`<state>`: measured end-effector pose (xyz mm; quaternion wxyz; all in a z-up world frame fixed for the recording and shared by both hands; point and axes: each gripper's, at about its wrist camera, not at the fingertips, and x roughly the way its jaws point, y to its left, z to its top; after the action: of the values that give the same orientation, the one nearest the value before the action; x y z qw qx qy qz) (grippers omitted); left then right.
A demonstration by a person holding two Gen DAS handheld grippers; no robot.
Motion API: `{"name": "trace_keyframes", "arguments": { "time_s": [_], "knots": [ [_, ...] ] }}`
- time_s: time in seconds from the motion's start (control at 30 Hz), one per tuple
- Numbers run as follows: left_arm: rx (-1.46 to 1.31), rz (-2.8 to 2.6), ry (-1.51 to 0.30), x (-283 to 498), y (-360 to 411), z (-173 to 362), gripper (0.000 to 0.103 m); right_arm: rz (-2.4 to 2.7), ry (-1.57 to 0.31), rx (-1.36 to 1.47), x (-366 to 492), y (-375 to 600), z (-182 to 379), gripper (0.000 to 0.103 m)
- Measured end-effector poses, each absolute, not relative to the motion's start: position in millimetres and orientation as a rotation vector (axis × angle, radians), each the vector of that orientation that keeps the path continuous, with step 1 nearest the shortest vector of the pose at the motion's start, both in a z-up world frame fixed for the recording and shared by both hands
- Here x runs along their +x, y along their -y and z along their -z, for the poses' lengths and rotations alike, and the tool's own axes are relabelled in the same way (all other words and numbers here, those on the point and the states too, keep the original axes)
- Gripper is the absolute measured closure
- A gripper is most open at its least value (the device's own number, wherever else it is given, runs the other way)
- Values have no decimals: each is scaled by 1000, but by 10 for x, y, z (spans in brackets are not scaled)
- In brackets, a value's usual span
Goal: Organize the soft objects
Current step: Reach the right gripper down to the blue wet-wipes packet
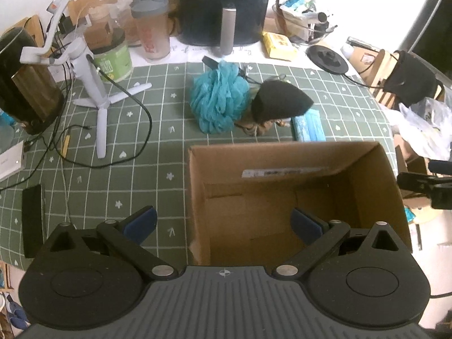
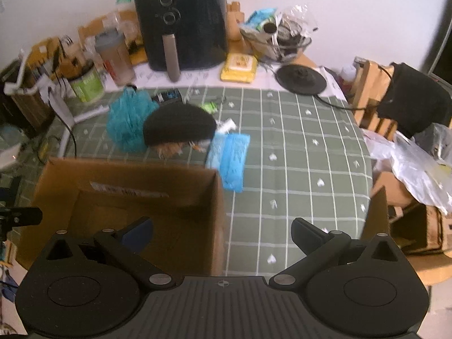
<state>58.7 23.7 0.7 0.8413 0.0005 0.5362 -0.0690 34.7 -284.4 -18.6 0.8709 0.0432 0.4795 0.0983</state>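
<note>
The left gripper (image 1: pixel 223 221) sits nearest the lens, jaws spread wide and holding nothing, above the near left corner of the cardboard box (image 1: pixel 367 175). The right gripper (image 2: pixel 221 230) is likewise spread wide and empty, straddling the box's right wall (image 2: pixel 219 214) and the green checked tablecloth (image 2: pixel 296 169). The box is open at the top; no soft object is visible inside it. The soft objects lie on the cloth just beyond the far wall of the box: a teal bath sponge (image 1: pixel 217 99), a black knit hat (image 1: pixel 278 100) touching it on its right, and a blue packet (image 1: pixel 308 125). The hat's long axis runs left to right across the table; a brown furry item (image 1: pixel 255 127) shows beneath it. The packet's long axis runs from the far side towards the box. The right wrist view shows the packet's full length (image 2: pixel 230 159) beside the box corner; the left wrist view hides its near end behind the box wall. The left wrist view alone shows the white tripod (image 1: pixel 96 96) fully.
</note>
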Motion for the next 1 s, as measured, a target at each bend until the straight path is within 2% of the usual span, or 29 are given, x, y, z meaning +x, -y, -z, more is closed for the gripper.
{"name": "trace_keyframes", "arguments": {
  "time_s": [0.27,0.67,1.0],
  "knots": [
    [-27,163,-1095,765,-332,-51,0,-180,-950,88,721,3091,264,0],
    [-66,224,-1071,908,-407,-43,0,-313,-1014,10,1495,3129,640,0],
    [-139,213,-1074,868,-556,-13,0,-414,-1087,4,2120,2894,1229,0]
  ]
}}
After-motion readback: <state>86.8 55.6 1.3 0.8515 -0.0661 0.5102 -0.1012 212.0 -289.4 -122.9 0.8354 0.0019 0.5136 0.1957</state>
